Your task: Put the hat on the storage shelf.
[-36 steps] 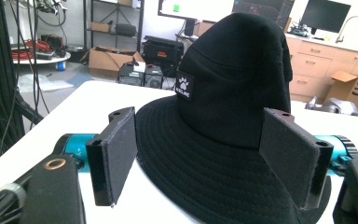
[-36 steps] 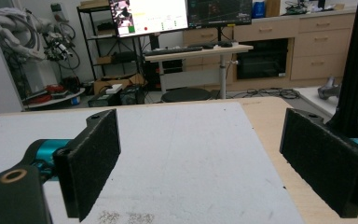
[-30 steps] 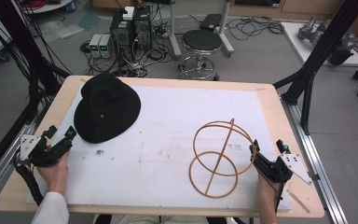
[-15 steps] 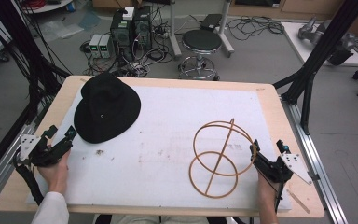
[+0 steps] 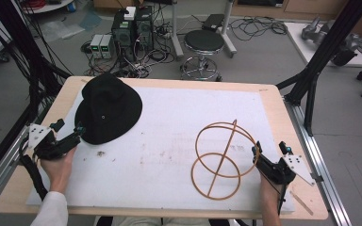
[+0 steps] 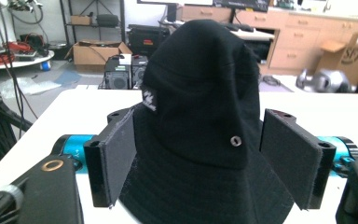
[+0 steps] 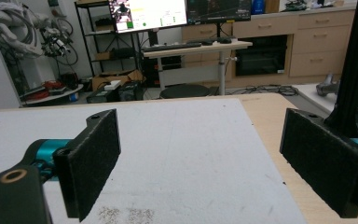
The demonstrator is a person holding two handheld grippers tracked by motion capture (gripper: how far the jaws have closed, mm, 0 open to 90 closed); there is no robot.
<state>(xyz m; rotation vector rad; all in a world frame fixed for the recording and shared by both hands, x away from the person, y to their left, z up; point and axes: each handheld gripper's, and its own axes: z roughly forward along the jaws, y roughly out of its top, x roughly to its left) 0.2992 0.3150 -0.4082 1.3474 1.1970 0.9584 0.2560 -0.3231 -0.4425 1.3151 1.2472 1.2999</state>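
Note:
A black brimmed hat (image 5: pixel 108 107) lies at the back left of the white mat (image 5: pixel 169 136). My left gripper (image 5: pixel 69 129) stands open at the hat's near-left brim edge. In the left gripper view the hat (image 6: pixel 200 88) rises close ahead, and the left gripper (image 6: pixel 200 140) has one black pad on each side of it. A wooden frame of two hoops joined by a bar (image 5: pixel 220 159) sits at the front right. My right gripper (image 5: pixel 268 150) is open just right of that frame. In the right gripper view the right gripper (image 7: pixel 200 140) has only bare mat (image 7: pixel 177 154) between its jaws.
The mat covers most of a wooden table (image 5: pixel 283 108). Black frame posts (image 5: pixel 318 61) stand at the table's right and left sides. A stool (image 5: pixel 203 44) and computer boxes (image 5: pixel 132 28) sit on the floor beyond the far edge.

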